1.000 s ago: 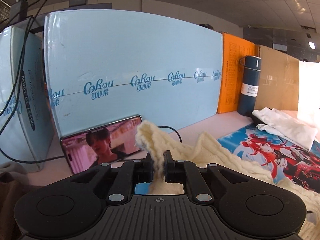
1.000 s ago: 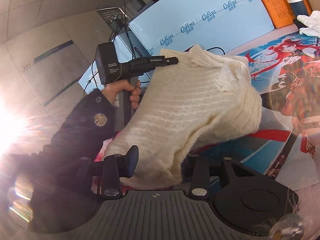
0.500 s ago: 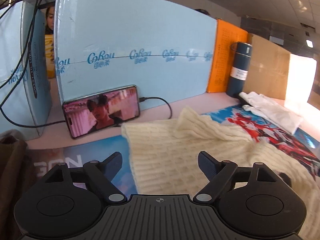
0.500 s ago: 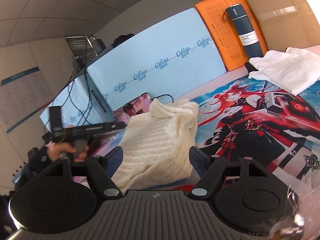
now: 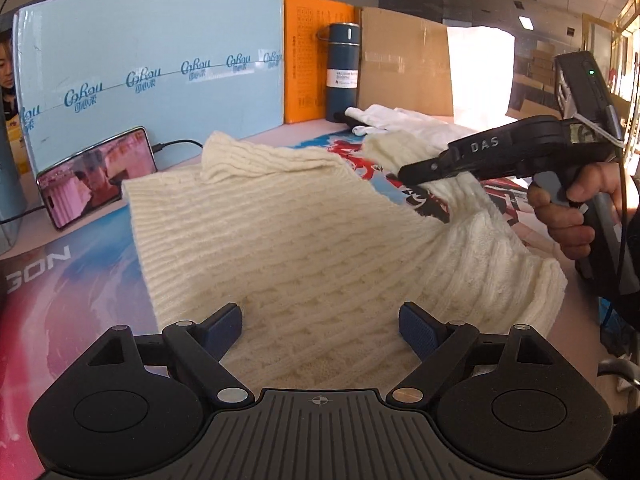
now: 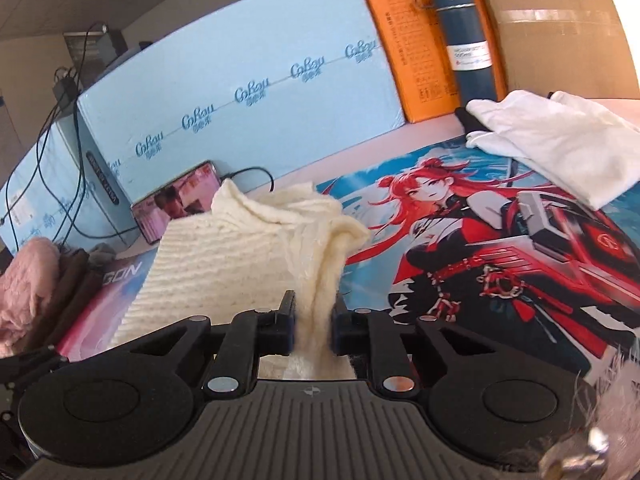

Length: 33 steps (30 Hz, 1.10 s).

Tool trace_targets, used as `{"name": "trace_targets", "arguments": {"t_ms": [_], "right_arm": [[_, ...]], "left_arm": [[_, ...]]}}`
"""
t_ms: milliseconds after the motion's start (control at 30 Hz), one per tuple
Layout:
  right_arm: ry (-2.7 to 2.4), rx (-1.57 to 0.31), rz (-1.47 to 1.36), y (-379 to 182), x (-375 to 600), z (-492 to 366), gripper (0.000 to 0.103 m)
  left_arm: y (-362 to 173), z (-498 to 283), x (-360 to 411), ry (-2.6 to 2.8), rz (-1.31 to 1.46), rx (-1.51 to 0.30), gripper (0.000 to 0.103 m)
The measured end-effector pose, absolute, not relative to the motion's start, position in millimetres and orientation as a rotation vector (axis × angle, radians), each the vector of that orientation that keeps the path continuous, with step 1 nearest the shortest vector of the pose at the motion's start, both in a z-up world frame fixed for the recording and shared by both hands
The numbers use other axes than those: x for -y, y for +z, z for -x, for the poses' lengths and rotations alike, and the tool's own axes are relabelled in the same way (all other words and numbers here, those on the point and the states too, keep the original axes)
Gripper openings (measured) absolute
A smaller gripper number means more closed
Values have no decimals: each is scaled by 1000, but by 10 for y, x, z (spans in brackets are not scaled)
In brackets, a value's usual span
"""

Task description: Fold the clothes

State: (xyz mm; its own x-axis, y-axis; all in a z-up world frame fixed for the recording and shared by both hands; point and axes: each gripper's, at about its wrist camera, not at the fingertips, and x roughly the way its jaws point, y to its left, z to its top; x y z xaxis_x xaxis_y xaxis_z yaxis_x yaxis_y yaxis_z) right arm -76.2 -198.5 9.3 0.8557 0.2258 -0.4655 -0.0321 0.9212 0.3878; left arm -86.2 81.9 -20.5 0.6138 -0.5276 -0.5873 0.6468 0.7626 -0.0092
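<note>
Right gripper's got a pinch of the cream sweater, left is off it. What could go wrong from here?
1. The right gripper clamps only a thin bunched ridge of the cream sweater; a pull may stretch the knit or slip.
2. The left gripper is opening with nothing pinned, so the sweater could slide across the printed mat.
3. The collar lies near the propped phone and its cable; dragging could topple it.

A pale table carries a printed mat, a phone, a flask and boxes.
</note>
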Motion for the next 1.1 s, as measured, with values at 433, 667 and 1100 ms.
{"name": "trace_targets", "arguments": {"t_ms": [433, 667, 1100], "right_arm": [[-199, -436, -418, 310, 2643, 1254, 73], [61, -491, -235, 465, 2065, 533, 88], [216, -612, 71, 131, 1105, -748, 73]], "left_arm": [[278, 233, -1063, -464, 75, -488, 99], [-99, -242, -1230, -406, 275, -632, 99], [-245, -237, -1195, -440, 199, -666, 99]]}}
